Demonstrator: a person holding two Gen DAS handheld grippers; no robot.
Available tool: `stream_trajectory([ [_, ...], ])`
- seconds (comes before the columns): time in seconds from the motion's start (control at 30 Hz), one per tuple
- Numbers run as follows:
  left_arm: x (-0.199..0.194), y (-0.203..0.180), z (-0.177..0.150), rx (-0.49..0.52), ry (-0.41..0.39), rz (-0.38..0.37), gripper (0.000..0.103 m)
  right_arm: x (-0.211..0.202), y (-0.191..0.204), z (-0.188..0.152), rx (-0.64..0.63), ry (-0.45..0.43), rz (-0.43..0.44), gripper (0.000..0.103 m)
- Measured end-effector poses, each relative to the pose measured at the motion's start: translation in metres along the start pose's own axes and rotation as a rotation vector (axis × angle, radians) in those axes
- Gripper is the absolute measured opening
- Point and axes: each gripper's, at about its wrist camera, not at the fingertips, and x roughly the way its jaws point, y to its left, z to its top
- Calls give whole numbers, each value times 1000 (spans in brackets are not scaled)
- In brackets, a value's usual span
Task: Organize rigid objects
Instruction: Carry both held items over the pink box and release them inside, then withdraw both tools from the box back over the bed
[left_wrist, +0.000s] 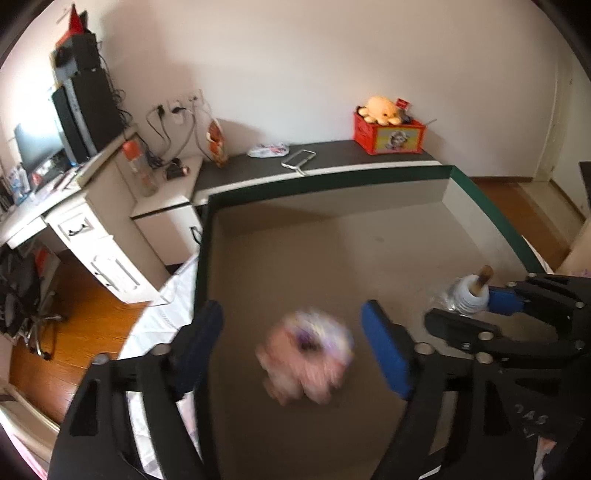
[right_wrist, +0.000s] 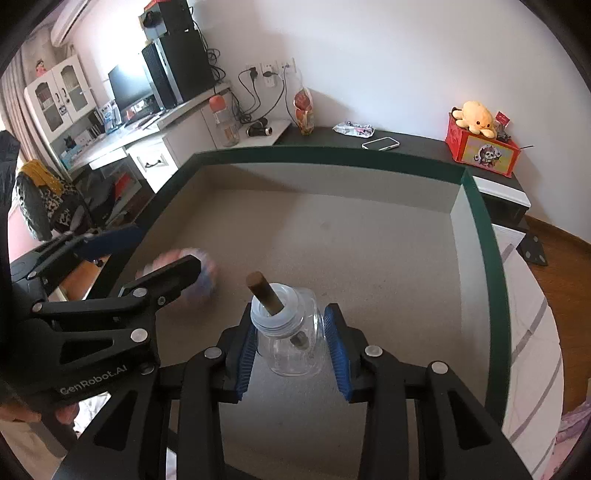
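Note:
A pink and white toy, blurred by motion, is between the wide-apart fingers of my open left gripper, over the grey floor of a green-rimmed tray. It touches neither finger. It shows partly behind the left gripper in the right wrist view. My right gripper is shut on a clear glass jar with a pale blue lid and a brown stick through it. The jar shows at the right in the left wrist view.
The tray's green rim bounds the grey floor. Behind it a dark shelf holds a phone, a red box with a yellow plush and a snack bag. A white desk with a computer stands left.

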Motion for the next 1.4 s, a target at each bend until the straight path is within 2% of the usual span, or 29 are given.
stream_trajectory([
  [0.07, -5, 7, -1, -34, 2, -16, 89, -6, 1, 1, 8, -22, -8, 52],
  [0.13, -13, 11, -3, -52, -5, -23, 94, -13, 2, 1, 14, -40, -15, 60],
  [0.23, -35, 13, -8, -53, -54, 5, 99, -30, 8, -1, -1, -66, -5, 62],
  [0.37, -70, 16, -19, -60, -96, 14, 102, -52, 15, -8, -23, -99, -19, 74],
  [0.5, -114, 17, -35, -62, -174, 47, 103, -88, 24, -24, -42, -165, -38, 74],
  [0.6, -150, 17, -50, -71, -235, 69, 103, -116, 34, -39, -52, -222, -54, 79],
  [0.73, -196, 13, -78, -77, -305, 84, 103, -151, 45, -62, -66, -292, -82, 80],
  [0.93, -248, 5, -123, -112, -367, 60, 103, -192, 57, -108, -70, -370, -118, 83],
  [1.03, -268, -2, -146, -138, -404, 94, 103, -209, 60, -131, -53, -414, -128, 85],
  [1.17, -286, -10, -169, -107, -407, 97, 103, -229, 67, -154, -58, -459, -175, 86],
  [1.4, -310, -20, -188, -85, -421, 112, 103, -246, 71, -176, -49, -478, -186, 86],
])
